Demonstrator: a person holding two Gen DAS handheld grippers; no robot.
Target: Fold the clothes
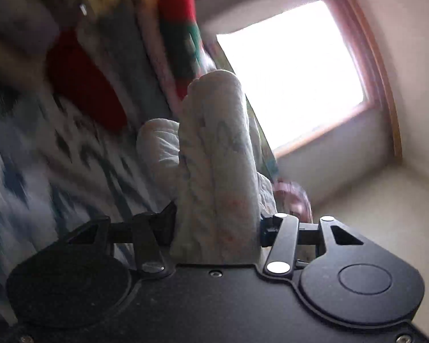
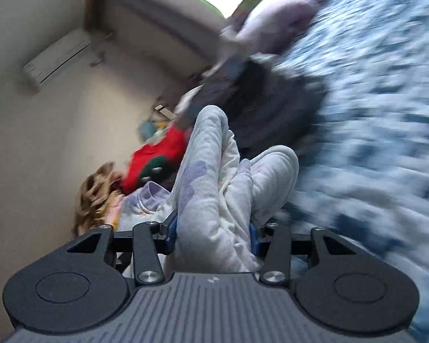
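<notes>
Both views are fisheye and sit low behind each claw, looking forward along the fingers, very close to the pale garment (image 1: 214,171) bunched right at the lens. Left wrist view is rolled hard, facing the bright window (image 1: 291,77) and wall, with the patterned bed cover (image 1: 43,148) at left. Right wrist view is tilted too, facing a wall with an air conditioner (image 2: 57,57), with the cover at right. Shared: the garment, a red garment (image 2: 157,157), the bed cover. Both views are blurred.

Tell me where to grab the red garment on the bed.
Both tools, left and right, are shut on the pale printed garment, so free one first. Judging loosely, pinch the red garment at its raised edge, coming from above; blur hides its exact folds.
</notes>
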